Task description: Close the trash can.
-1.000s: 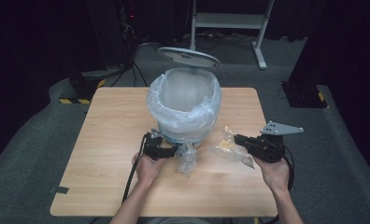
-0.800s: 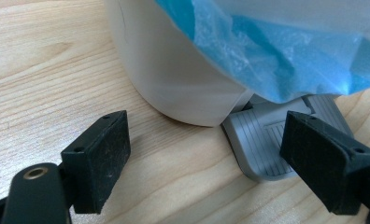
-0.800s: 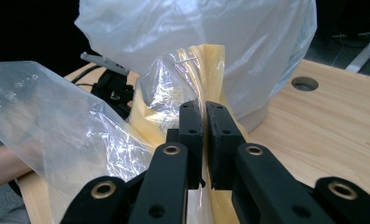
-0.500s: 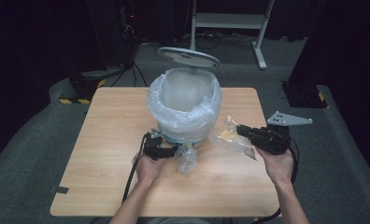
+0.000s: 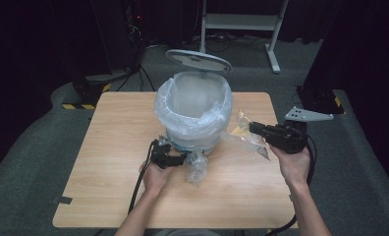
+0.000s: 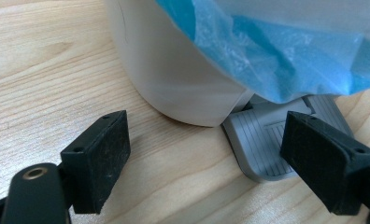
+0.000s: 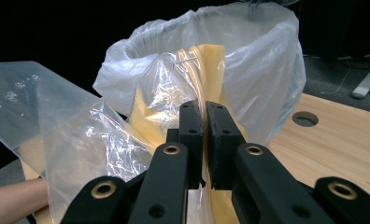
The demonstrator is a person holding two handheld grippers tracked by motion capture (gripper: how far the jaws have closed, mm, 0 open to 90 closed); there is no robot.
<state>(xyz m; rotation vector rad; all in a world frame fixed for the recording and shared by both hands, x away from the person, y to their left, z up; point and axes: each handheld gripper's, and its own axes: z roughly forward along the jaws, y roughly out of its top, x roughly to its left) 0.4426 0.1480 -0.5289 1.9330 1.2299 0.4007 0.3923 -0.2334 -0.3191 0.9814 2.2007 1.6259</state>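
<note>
Pedal bin lined with a clear bag near the middle of the wooden table, lid tipped up at the far side. Right gripper held off the tabletop just right of the bin, jaws pressed together on a clear wrapper with a yellow piece inside; in the right gripper view the pads meet on the film, with the bin's lined rim directly beyond and close. Wrapper hanging loose below and behind the jaws, its lower corner near the table surface. Left gripper low at the near foot of the bin, jaws spread wide with nothing clamped; in the left gripper view the grey foot pedal lying between the two pads, nearer the right-hand one, and the white bin wall curving down just ahead. Crumpled clear plastic on the table just beside the left gripper, near the bin's base. Wide bare wood to the left of the bin and along the near edge; narrower strip between bin and right edge, taken up by the right gripper and wrapper. Strip of tape at the near left corner. Dark floor all round the table edges.
</note>
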